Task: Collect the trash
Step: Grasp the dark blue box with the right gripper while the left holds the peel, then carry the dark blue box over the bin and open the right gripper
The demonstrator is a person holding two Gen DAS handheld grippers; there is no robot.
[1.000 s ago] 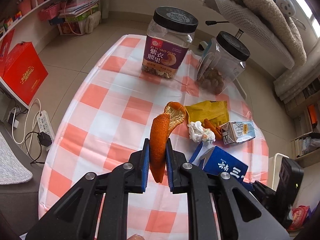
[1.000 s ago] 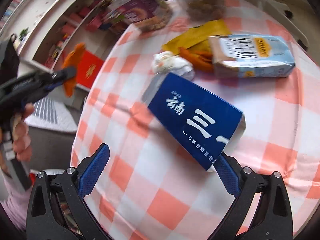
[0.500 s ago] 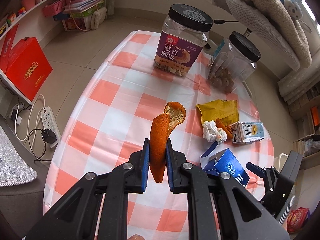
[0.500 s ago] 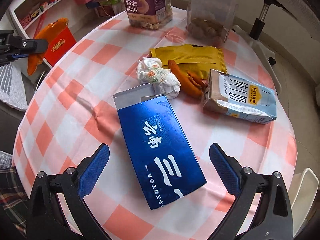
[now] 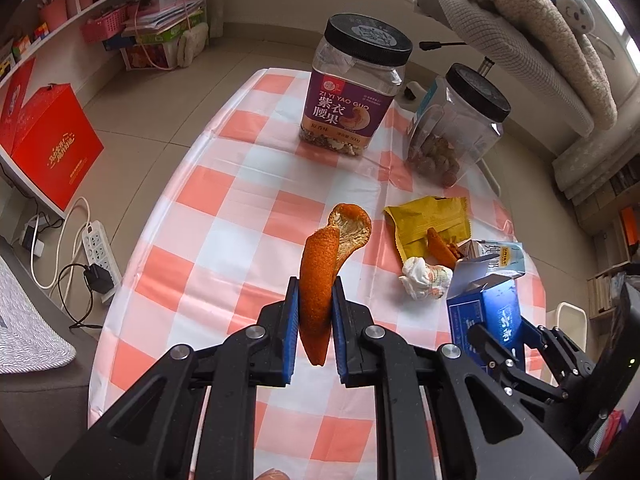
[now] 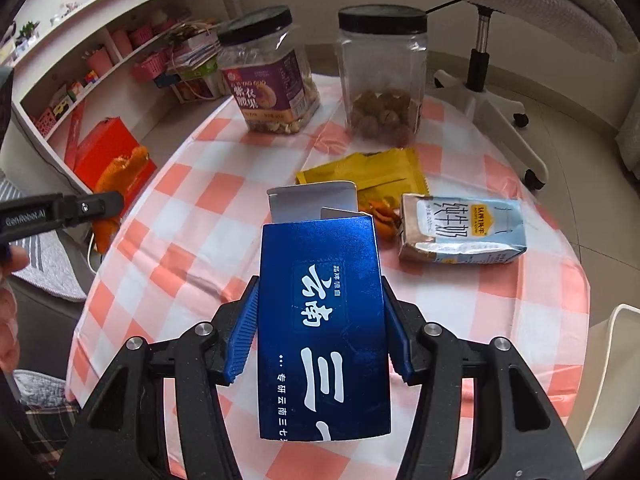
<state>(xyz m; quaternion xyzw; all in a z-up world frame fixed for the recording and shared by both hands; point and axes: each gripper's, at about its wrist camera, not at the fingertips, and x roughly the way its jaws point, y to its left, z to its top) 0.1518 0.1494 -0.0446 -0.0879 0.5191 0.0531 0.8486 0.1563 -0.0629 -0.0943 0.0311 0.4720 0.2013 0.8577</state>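
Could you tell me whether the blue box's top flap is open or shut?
Open: the blue box has its pale flap standing up.

Left gripper [image 5: 314, 316] clamped tight; right gripper [image 6: 320, 328] fingers [image 6: 242, 332] closing, both pitched downward.

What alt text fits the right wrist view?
The right gripper is closing on a blue carton, held above a checked table with a milk carton, yellow wrapper and two jars.

A room in a home: checked tablecloth [image 5: 240, 208] on the desk, snack jars [image 5: 352, 92], cluttered shelves [image 5: 100, 16], office chair [image 6: 480, 60].
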